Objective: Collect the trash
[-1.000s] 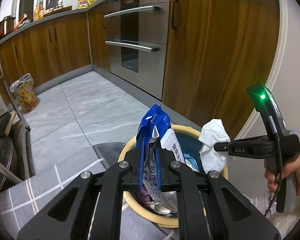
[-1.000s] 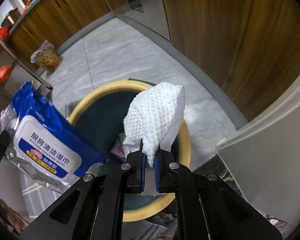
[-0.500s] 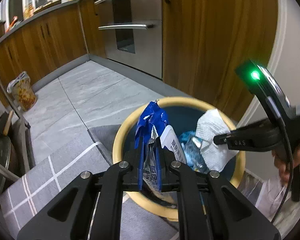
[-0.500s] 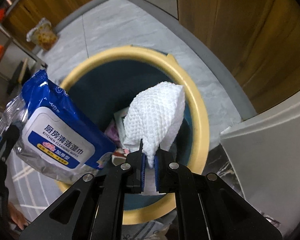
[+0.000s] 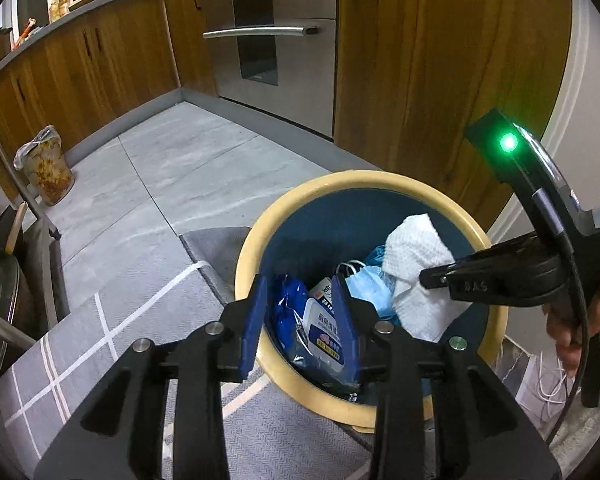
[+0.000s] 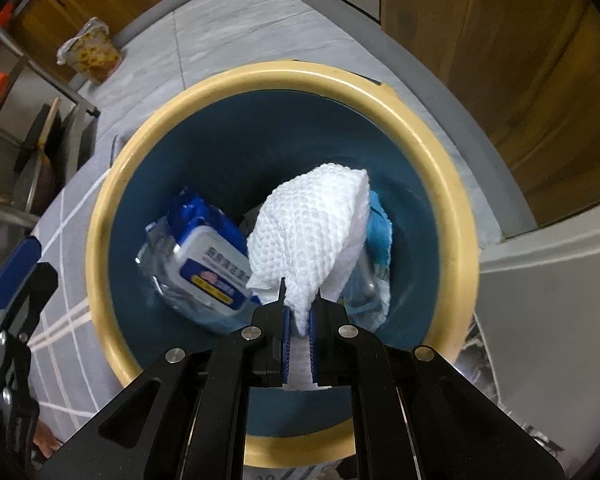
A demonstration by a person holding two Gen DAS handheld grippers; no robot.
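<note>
Wet-wipe pack [image 5: 320, 332] dropped into bin [image 5: 300, 196]; left claw [image 5: 302, 320] opened.

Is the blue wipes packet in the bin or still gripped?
In: wipes packet lies inside the bin; left gripper open.

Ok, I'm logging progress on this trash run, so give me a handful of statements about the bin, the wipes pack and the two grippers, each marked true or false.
1. The left gripper is open, holding nothing. True.
2. The wet wipes pack lies on the grey rug beside the bin. False: it lies inside the trash bin.
3. The right gripper is shut on the white paper towel. True.
4. The paper towel has been dropped to the bin's bottom. False: it is pinched between the fingers, hanging over the bin's opening.
5. A blue face mask lies inside the bin. True.
</note>
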